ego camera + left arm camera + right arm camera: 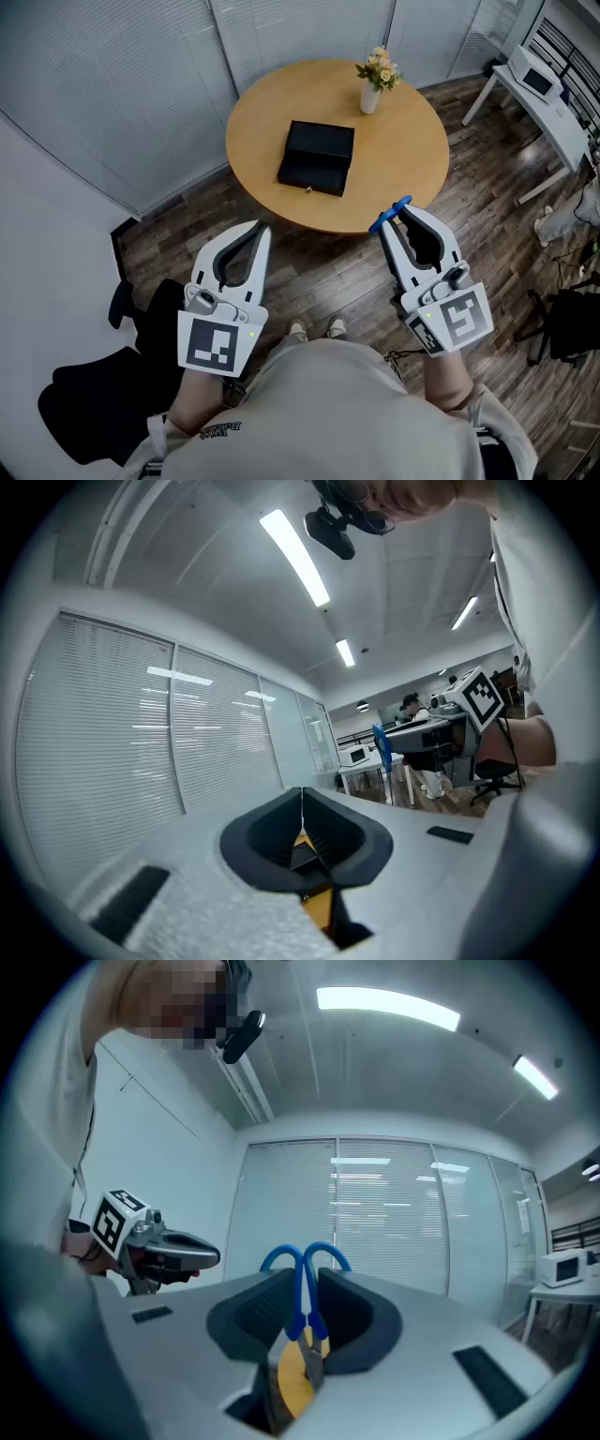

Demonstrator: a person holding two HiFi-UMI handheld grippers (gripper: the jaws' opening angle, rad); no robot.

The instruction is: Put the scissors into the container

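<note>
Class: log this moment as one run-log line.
right gripper: shut on scissors | left gripper: shut, empty | container: on table, beyond both grippers | step: scissors not yet placed

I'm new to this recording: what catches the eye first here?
Blue-handled scissors stick out of the shut right hand-held gripper. Ahead, a black box lies on the round wooden table, with a flower vase near its far edge.
</note>
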